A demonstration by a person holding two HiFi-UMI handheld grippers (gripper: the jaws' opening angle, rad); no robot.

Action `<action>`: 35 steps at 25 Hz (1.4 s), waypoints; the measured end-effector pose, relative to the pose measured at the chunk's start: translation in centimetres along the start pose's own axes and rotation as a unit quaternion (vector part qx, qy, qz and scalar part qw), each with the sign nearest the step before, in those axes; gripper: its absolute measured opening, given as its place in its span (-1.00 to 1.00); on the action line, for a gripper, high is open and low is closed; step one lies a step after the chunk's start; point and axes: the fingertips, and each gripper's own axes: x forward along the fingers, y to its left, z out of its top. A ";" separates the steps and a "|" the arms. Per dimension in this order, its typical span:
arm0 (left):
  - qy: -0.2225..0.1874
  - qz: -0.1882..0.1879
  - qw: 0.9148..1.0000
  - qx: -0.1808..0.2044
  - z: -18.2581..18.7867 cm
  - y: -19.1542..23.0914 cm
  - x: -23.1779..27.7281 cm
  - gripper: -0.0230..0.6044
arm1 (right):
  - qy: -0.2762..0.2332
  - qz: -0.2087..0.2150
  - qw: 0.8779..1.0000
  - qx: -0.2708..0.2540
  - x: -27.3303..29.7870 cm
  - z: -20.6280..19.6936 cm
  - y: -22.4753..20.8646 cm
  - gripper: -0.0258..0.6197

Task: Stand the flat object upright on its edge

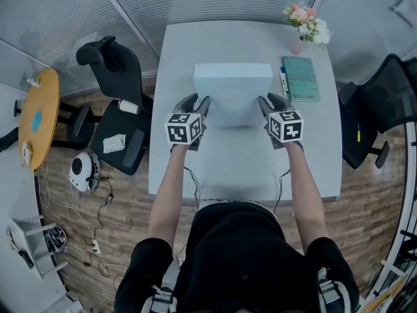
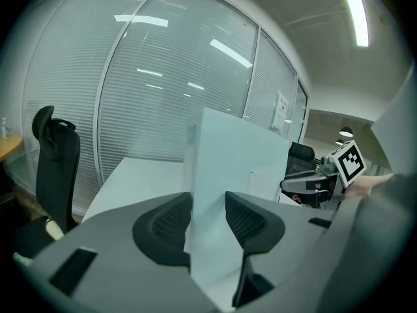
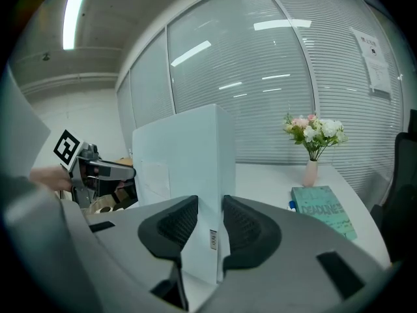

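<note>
A flat white box stands raised on a long edge on the white table, its broad face towards me. My left gripper clamps the box's left side edge and my right gripper its right side edge. In the left gripper view the box rises between the two dark pads of the gripper, which press on it. The right gripper view has the box likewise pinched in the gripper. The jaws hide whether the bottom edge rests on the table.
A green book and a pen lie at the back right of the table, beside a vase of flowers. Black office chairs stand at the left and right. A round wooden table is far left.
</note>
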 end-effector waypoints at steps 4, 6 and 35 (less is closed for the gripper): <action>0.001 0.000 1.000 0.011 -0.5 -0.2 0.2 -0.37 | 0.007 -0.005 1.000 -0.006 0.0 -0.6 -0.3 -0.49; 0.001 0.001 1.000 0.011 -0.8 -0.2 0.2 -0.38 | 0.008 -0.007 1.000 -0.008 -0.1 -0.8 -0.3 -0.50; 0.010 0.007 1.000 0.013 -3.0 -2.2 -2.2 -0.37 | 0.017 0.018 1.000 0.018 -2.8 -2.8 1.0 -0.47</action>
